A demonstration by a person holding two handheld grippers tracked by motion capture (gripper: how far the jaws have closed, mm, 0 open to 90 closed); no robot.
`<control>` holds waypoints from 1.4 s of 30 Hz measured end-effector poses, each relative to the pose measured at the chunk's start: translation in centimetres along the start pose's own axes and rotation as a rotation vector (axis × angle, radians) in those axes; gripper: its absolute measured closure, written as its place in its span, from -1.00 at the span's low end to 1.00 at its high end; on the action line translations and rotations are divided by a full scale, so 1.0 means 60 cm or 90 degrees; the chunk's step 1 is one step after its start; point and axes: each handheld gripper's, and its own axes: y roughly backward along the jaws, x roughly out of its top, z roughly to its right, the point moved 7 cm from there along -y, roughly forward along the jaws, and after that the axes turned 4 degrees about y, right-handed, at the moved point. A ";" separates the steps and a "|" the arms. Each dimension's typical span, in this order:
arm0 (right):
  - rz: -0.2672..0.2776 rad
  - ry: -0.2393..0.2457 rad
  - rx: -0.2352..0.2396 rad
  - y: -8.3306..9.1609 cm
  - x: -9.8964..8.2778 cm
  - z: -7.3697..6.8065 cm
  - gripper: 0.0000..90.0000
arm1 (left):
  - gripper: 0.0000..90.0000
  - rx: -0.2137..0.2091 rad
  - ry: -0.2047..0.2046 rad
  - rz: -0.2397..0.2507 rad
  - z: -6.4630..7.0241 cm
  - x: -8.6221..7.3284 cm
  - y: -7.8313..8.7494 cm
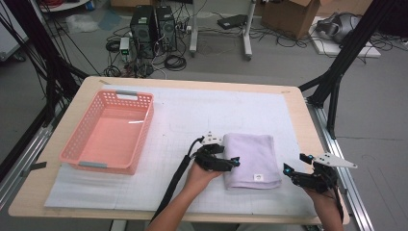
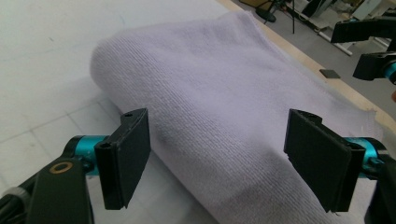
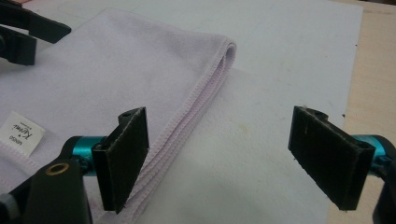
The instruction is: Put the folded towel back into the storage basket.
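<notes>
**A:** Item one, the folded towel?

**B:** Lilac towel (image 1: 251,160), folded into a thick rectangle, lying flat on the white mat (image 1: 192,115) of the desk (image 1: 308,125), right of centre and toward the person's edge. A small white label (image 1: 258,177) sits near its front edge. In the left gripper view its rounded fold faces the camera; in the right gripper view its stitched edges (image 3: 196,100) lie stacked.

**A:** Item two, left gripper?

**B:** Left gripper (image 1: 233,161), held at the towel's left edge, forearm coming in from the bottom and angled up to the right, hand wrapped round the gripper body. It points roughly level across the towel. Jaws stand wide apart, straddling the fold, pads not pressing on the cloth.

**A:** Item three, right gripper?

**B:** Right gripper (image 1: 294,163), held near the desk's right front corner, just right of the towel and apart from it, its grey plate on top. Jaws spread wide; nothing between them but mat and the towel's right edge under the left pad (image 3: 123,158).

**A:** Other stock?

**B:** One pink plastic basket (image 1: 96,159), at the desk's left, well apart from the towel.
</notes>
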 end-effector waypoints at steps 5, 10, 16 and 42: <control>0.000 0.000 0.002 0.000 0.000 0.000 -0.57 | -0.52 0.017 0.014 -0.034 -0.002 -0.010 -0.010; -0.002 -0.001 0.005 0.001 0.000 -0.002 -0.57 | -0.50 0.032 0.021 -0.060 -0.010 -0.015 -0.010; -0.002 -0.002 0.005 0.000 -0.001 -0.001 -0.57 | -0.33 0.018 0.021 -0.064 -0.003 -0.017 -0.011; 0.000 -0.007 0.010 -0.003 -0.002 -0.001 -0.56 | 0.51 -0.069 -0.016 0.019 0.000 0.000 0.036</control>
